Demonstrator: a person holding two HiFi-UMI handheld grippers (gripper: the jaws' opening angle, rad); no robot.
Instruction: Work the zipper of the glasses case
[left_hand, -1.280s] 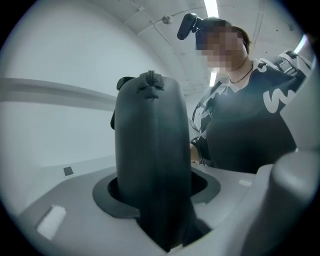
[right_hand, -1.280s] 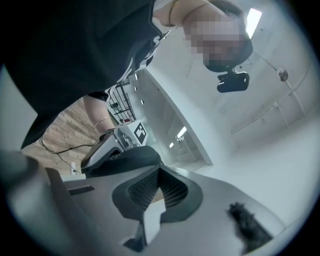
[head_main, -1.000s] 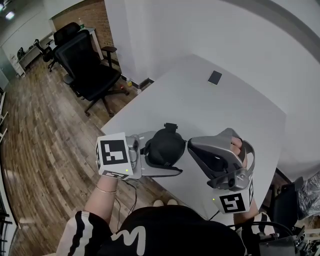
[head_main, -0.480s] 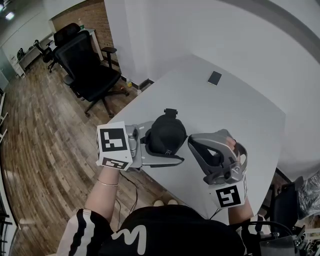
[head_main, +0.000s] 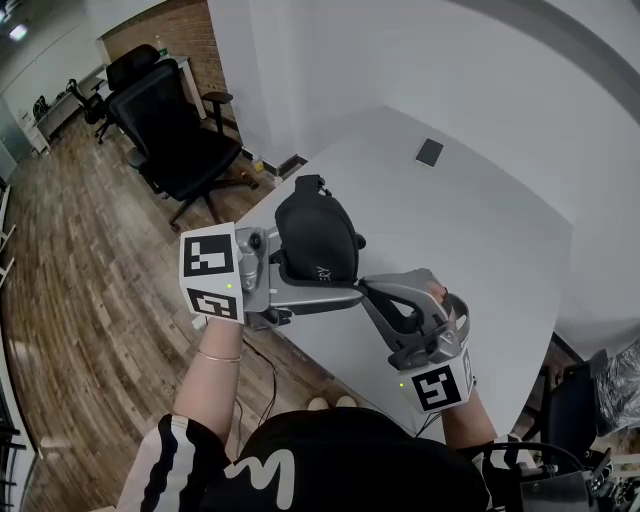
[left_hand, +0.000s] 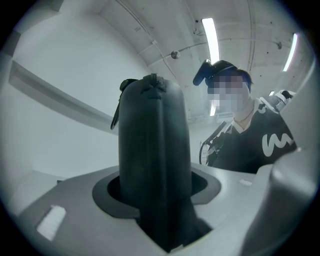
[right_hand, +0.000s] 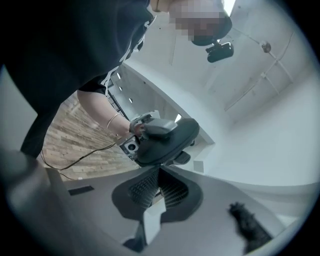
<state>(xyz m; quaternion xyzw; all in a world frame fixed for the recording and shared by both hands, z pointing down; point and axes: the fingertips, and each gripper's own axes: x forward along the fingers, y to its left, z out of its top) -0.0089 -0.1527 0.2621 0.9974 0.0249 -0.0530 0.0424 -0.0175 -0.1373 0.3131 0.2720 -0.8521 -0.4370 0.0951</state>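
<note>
In the head view my left gripper (head_main: 318, 272) holds the black glasses case (head_main: 312, 228) in the air over the table's near-left corner, its jaws shut on the case's lower part. The left gripper view shows the case (left_hand: 154, 150) standing upright between the jaws, with a small loop at its top. My right gripper (head_main: 368, 288) is lower and to the right, its tips close to the case's lower edge. In the right gripper view its ribbed pads (right_hand: 145, 186) meet at the tip, and I see nothing between them. The case (right_hand: 167, 140) sits just beyond them. No zipper pull is visible.
The white table (head_main: 450, 230) carries a small dark flat object (head_main: 430, 153) near its far edge. A black office chair (head_main: 170, 130) stands on the wood floor at the left. A cable (head_main: 268, 385) runs on the floor under the table's near edge.
The left gripper has lifted the case and tipped it more upright. The right gripper has dropped and moved left, from beside the case to just under its lower edge.
</note>
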